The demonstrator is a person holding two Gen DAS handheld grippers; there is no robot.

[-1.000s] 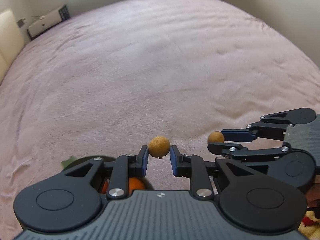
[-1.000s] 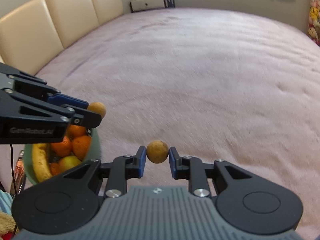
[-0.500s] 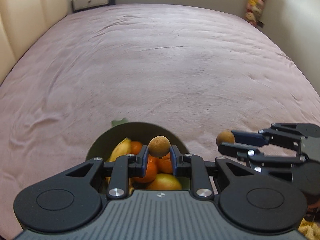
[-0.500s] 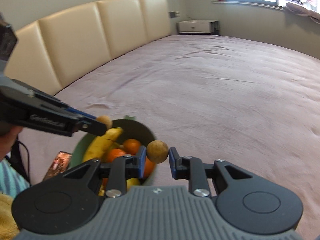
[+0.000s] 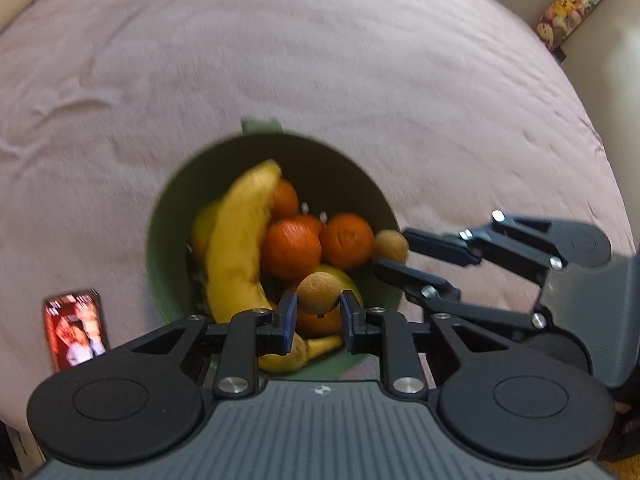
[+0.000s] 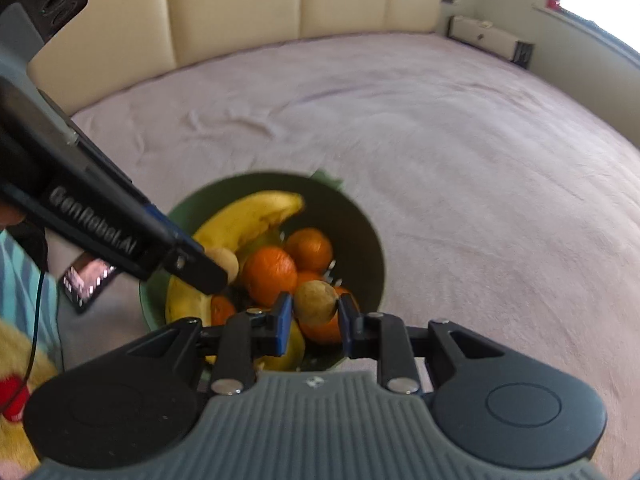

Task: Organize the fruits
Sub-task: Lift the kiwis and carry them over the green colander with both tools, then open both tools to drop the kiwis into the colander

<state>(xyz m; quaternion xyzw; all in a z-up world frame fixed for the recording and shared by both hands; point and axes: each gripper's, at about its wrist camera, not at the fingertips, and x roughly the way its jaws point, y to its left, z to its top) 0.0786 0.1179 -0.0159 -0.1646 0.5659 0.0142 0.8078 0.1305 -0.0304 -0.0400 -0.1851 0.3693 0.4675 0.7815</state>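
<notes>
Green bowl (image 5: 362,184) below, both tools pitched steeply down, left tool (image 5: 318,314) and right tool (image 6: 314,318) each clamping a small brown fruit

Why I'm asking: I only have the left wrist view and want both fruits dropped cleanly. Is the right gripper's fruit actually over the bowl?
Observer: In the right wrist view, the right gripper is shut on its small brown fruit, which shows above the oranges and within the green bowl's rim.
Operator: What lies beyond the bowl that way?
Observer: A cream padded headboard stands at the bed's far edge.
Operator: Anything near the phone?
Observer: A dark cable hangs just beside the phone.
</notes>
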